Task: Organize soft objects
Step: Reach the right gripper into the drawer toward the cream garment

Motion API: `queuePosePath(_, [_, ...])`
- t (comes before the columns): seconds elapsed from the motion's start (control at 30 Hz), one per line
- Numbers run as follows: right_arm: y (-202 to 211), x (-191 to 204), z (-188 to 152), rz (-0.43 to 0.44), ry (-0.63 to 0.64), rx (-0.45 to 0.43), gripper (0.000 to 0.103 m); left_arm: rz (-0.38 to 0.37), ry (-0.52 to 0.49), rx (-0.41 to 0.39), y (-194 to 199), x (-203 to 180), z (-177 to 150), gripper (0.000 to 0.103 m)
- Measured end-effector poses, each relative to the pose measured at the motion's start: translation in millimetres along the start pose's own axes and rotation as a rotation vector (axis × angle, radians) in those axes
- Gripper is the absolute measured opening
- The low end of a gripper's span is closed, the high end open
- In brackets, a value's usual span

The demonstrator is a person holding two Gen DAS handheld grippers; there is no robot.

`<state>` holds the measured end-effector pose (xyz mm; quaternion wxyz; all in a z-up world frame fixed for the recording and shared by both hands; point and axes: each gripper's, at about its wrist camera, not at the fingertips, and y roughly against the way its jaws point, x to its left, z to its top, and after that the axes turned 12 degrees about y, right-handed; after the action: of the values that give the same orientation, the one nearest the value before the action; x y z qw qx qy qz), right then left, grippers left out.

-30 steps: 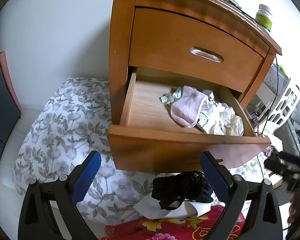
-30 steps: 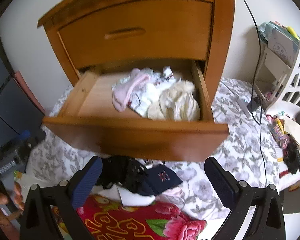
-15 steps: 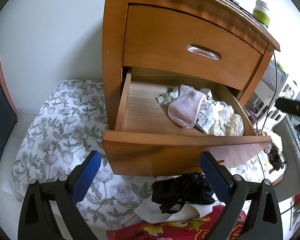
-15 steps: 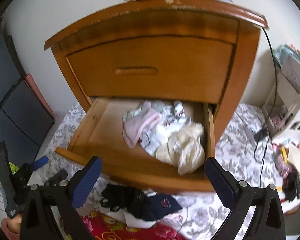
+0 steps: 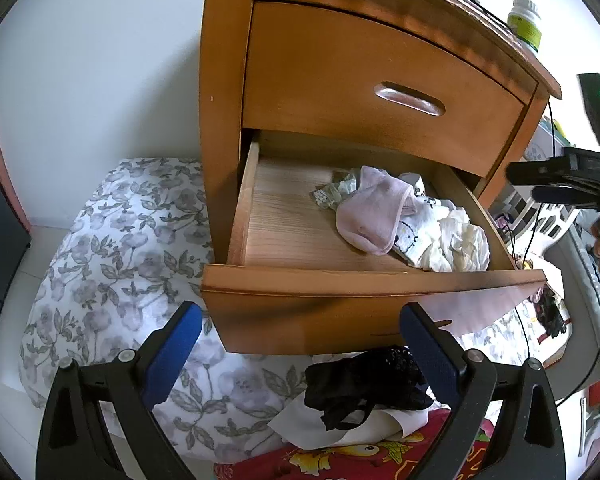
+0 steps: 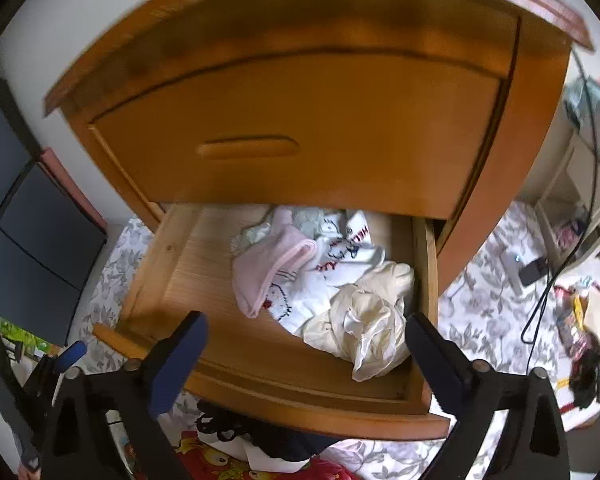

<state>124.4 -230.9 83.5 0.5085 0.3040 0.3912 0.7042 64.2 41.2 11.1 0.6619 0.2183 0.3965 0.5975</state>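
A wooden nightstand has its lower drawer point(image 5: 364, 292) point(image 6: 284, 380) pulled out. Inside lie a pink sock point(image 5: 374, 216) point(image 6: 272, 272), white printed socks point(image 6: 340, 252) and a crumpled cream cloth point(image 5: 456, 244) point(image 6: 368, 320), bunched at the right. Below the drawer front a black lace garment point(image 5: 364, 384) point(image 6: 228, 420) rests on white cloth. My left gripper point(image 5: 300, 352) is open, low in front of the drawer. My right gripper point(image 6: 306, 356) is open above the drawer's front edge, holding nothing.
A floral grey-and-white quilt point(image 5: 112, 264) covers the floor around the nightstand. A red patterned cloth point(image 5: 340, 460) lies nearest me. A green-labelled bottle point(image 5: 525, 24) stands on top. Cables and a white rack point(image 6: 580, 184) are at the right. The upper drawer point(image 5: 380, 92) is closed.
My right gripper has risen and moved forward toward the open drawer, now hovering over its front edge. My left gripper has shifted slightly closer. Both stayed open.
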Motion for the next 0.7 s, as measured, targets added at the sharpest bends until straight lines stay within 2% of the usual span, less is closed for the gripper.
queuePosePath(0.07, [-13.0, -5.1, 0.4, -0.003, -0.012, 0.035, 0.097, 0.000, -0.004, 0.006, -1.6, 0.0, -0.4, 0.099])
queuePosePath(0.37, [-76.8, -36.0, -12.2, 0.017, -0.111, 0.240, 0.081, 0.002, -0.010, 0.017, -5.5, 0.8, -0.5, 0.099])
queuePosePath(0.53, [-95.5, -50.7, -17.3, 0.058, -0.146, 0.298, 0.081, 0.005, -0.013, 0.024, -8.7, 2.8, -1.2, 0.099])
queuePosePath(0.63, [-102.8, -55.3, -19.3, 0.043, -0.129, 0.325, 0.081, 0.006, -0.018, 0.033, -11.4, 2.0, -1.7, 0.099])
queuePosePath(0.7, [-108.1, -59.4, -19.3, 0.032, -0.124, 0.343, 0.073, 0.007, -0.023, 0.039, -12.8, 1.9, -1.8, 0.099])
